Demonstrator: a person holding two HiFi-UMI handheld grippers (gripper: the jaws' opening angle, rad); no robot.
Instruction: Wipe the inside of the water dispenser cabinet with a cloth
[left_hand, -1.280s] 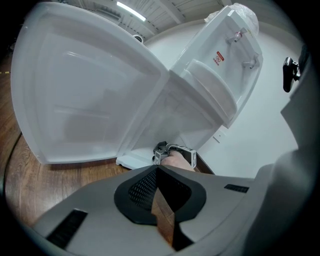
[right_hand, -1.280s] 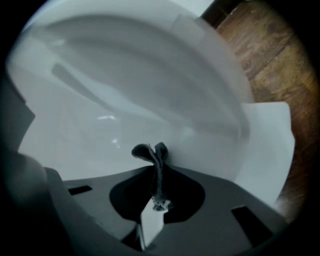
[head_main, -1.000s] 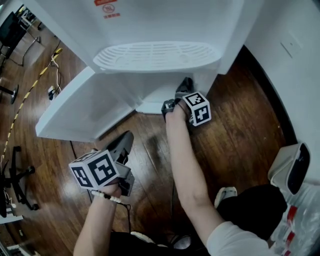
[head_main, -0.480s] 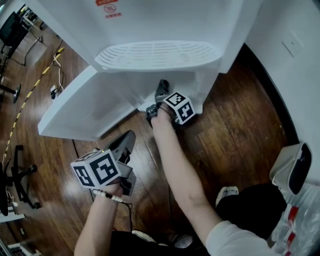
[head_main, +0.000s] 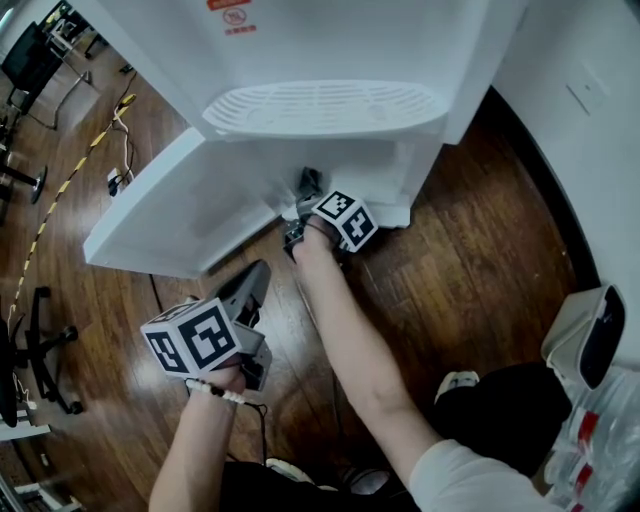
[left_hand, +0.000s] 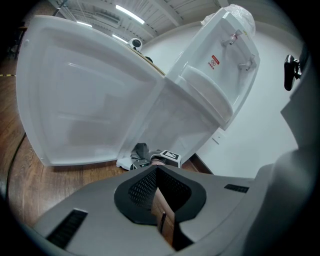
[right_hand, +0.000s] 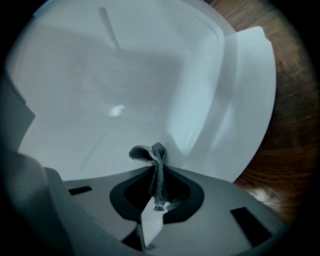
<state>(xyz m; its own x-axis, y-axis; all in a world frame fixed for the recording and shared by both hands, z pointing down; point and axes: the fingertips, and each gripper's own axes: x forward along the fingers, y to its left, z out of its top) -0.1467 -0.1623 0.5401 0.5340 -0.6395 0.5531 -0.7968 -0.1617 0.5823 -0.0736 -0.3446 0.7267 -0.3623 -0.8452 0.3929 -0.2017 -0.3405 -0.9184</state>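
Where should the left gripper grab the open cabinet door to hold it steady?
Probably its free edge, opposite the hinge, approached from the person's side by the left gripper. The door is a thin flat panel, so the jaws can straddle that edge; they are shut now and must open first.

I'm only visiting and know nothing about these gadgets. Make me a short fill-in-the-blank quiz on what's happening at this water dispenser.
1. The right gripper is clamped on a grey ____.
2. The cabinet door of the water dispenser stands ____.
3. The left gripper, shut and empty, hangs over a floor made of ____.

Missing words: cloth; open; wood.
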